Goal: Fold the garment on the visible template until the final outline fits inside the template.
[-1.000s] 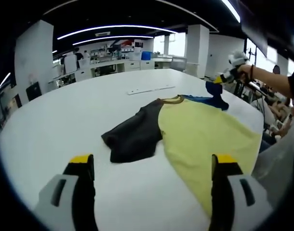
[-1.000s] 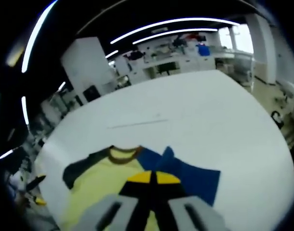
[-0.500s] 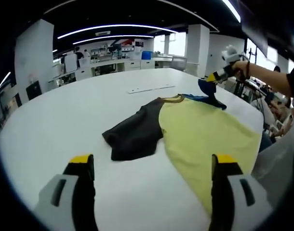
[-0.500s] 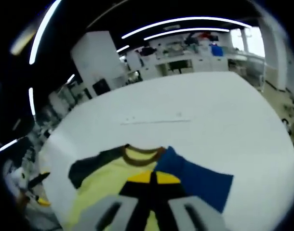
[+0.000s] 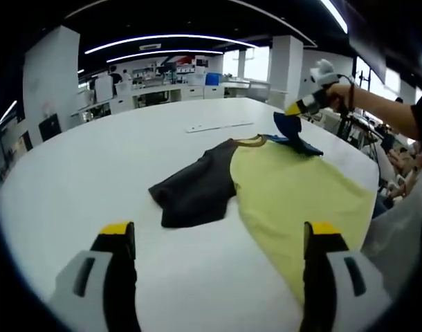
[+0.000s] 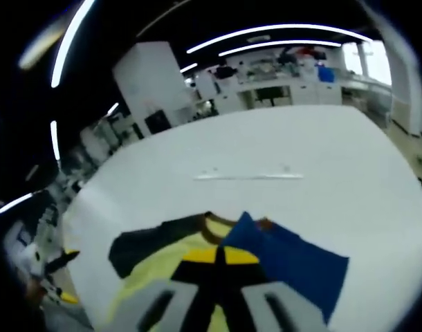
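A T-shirt lies on the white table (image 5: 79,173): yellow body (image 5: 294,194), dark grey sleeve (image 5: 194,190), brown collar (image 5: 251,142) and blue sleeve (image 5: 292,131). My left gripper (image 5: 214,238) is open, low over the table's near side, short of the shirt. My right gripper (image 5: 297,108), held by a hand at the far right, is shut on the blue sleeve and lifts it above the shirt. In the right gripper view the closed yellow-tipped jaws pinch the blue sleeve (image 6: 294,259) over the yellow body (image 6: 166,263), with the grey sleeve (image 6: 145,242) at left.
A thin pale strip (image 5: 216,128) lies on the table beyond the shirt, also the strip (image 6: 249,176) in the right gripper view. Desks and shelves (image 5: 162,86) line the far wall. A person's arm (image 5: 387,114) reaches in from the right.
My right gripper has carried the blue sleeve up and leftward, over the collar toward the shirt's middle. My left gripper has stayed in place, still open.
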{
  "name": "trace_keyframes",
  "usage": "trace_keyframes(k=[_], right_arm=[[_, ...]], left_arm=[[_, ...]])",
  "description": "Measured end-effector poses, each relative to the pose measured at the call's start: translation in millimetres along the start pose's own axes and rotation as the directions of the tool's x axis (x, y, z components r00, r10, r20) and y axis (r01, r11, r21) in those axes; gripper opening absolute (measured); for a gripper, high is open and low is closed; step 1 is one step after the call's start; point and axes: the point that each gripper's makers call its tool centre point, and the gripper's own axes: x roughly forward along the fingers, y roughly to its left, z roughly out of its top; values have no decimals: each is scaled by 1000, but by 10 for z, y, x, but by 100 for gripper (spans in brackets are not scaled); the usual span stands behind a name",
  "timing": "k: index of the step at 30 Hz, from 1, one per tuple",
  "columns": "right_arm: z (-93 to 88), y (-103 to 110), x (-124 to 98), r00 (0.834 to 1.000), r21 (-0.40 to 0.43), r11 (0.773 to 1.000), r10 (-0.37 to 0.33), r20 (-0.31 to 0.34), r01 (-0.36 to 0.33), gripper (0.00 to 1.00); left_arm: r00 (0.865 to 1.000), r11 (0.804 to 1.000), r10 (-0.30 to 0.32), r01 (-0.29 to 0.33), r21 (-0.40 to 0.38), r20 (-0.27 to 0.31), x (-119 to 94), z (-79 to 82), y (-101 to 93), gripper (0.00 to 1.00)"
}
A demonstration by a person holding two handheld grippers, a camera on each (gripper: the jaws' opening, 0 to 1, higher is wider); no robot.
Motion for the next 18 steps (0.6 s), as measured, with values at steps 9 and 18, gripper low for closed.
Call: trace_keyframes(k=[9,18], right_arm=[[9,255,176,999,3,999,45,-1,-45,0],[-65,514,278,997,-13,997,80,-19,-81,0]], left_arm=[[1000,1000,3,-3,-5,-9,2,-52,33,99],[1000,1000,7,-7,-12,-16,0,-75,54,99]])
